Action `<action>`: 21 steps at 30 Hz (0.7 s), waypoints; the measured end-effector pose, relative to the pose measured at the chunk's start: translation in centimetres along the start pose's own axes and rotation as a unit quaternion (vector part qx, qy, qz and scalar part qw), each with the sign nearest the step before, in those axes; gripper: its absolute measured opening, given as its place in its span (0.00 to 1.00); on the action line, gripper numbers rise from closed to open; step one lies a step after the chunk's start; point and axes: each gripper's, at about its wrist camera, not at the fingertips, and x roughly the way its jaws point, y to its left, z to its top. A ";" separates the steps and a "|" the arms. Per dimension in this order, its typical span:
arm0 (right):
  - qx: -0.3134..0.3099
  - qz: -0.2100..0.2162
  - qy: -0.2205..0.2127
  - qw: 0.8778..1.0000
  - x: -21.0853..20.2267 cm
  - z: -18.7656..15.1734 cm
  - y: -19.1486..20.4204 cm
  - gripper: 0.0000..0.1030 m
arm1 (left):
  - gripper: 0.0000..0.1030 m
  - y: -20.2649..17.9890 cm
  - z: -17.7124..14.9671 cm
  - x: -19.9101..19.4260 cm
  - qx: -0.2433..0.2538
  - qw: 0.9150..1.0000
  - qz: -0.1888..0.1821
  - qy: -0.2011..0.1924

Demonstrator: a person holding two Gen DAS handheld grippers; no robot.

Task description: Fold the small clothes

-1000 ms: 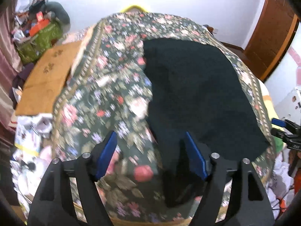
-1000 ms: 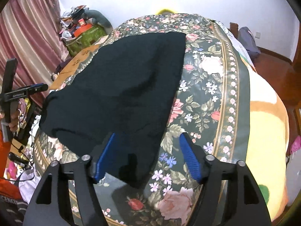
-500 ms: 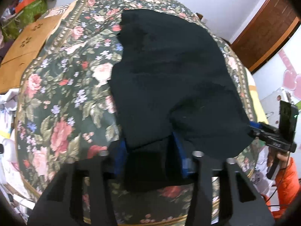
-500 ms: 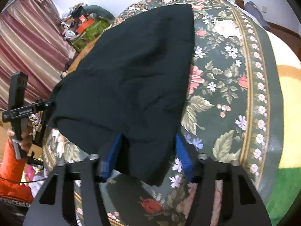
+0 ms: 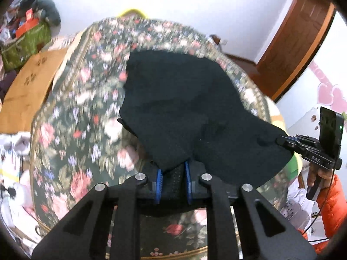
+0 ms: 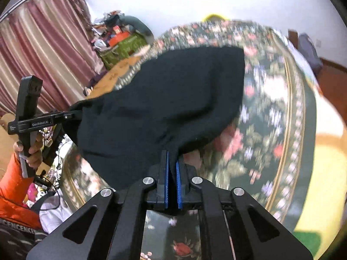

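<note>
A black garment [image 5: 184, 108] lies on a floral bedspread [image 5: 82, 112], its near edge lifted off the bed. My left gripper [image 5: 173, 173] is shut on the garment's near left corner. My right gripper [image 6: 172, 164] is shut on the near right corner of the garment [image 6: 173, 99]. The right gripper also shows at the right of the left wrist view [image 5: 288, 143], pinching the cloth. The left gripper shows at the left of the right wrist view [image 6: 69, 116], also pinching the cloth. The far part of the garment still rests on the bed.
The bedspread [image 6: 282, 117] covers a bed with an orange and green blanket [image 6: 329, 151] at its right side. A cardboard box [image 5: 30, 86] and a green bag [image 5: 23, 43] stand left of the bed. A wooden door [image 5: 299, 34] is far right. Pink curtains [image 6: 39, 49] hang left.
Both grippers went from open over the garment's near edge to shut on its corners. They have lifted the near edge off the bed.
</note>
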 end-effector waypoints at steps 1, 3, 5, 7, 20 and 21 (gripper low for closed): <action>-0.006 -0.001 -0.010 1.000 -0.5 1.0 0.2 0.05 | 0.16 -0.4 0.8 -0.6 0.004 1.000 -0.003 -0.010; -0.016 -0.002 -0.026 1.000 -1.2 2.3 0.2 0.05 | 0.15 -0.7 2.1 -1.2 0.002 1.000 -0.012 -0.019; -0.024 -0.007 -0.043 0.999 -1.9 3.6 -0.1 0.05 | 0.14 -0.8 3.7 -1.5 -0.001 1.000 -0.015 -0.027; -0.031 -0.011 -0.056 0.998 -2.2 5.1 -0.1 0.05 | 0.14 -0.7 5.6 -1.6 -0.005 0.999 -0.014 -0.036; -0.031 -0.053 -0.078 0.995 2.3 14.5 -4.6 0.04 | 0.13 3.6 15.6 5.4 -0.062 0.998 0.000 -0.028; -0.030 -0.056 -0.075 0.995 3.1 15.2 -5.3 0.04 | 0.13 4.2 16.2 6.4 -0.066 0.998 0.003 -0.024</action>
